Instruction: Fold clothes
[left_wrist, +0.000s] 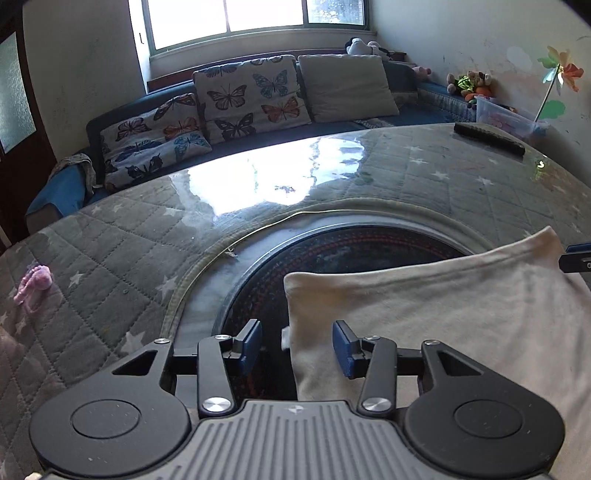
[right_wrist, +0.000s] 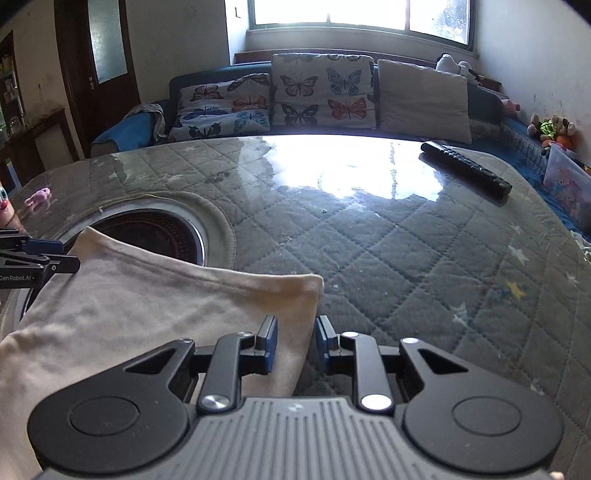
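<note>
The beige garment, a soft matte knit with a rounded folded far edge, lay flat on the quilted star-print table cover, partly overlapping the dark round inset in the tabletop. You held your left gripper and right gripper at the garment's near left and right edges, both with jaws apart and gripping nothing, so the step appeared to be the approach for a further fold, which would call for closing each on an edge. A black remote control lay well apart on the glossy sheet.
</note>
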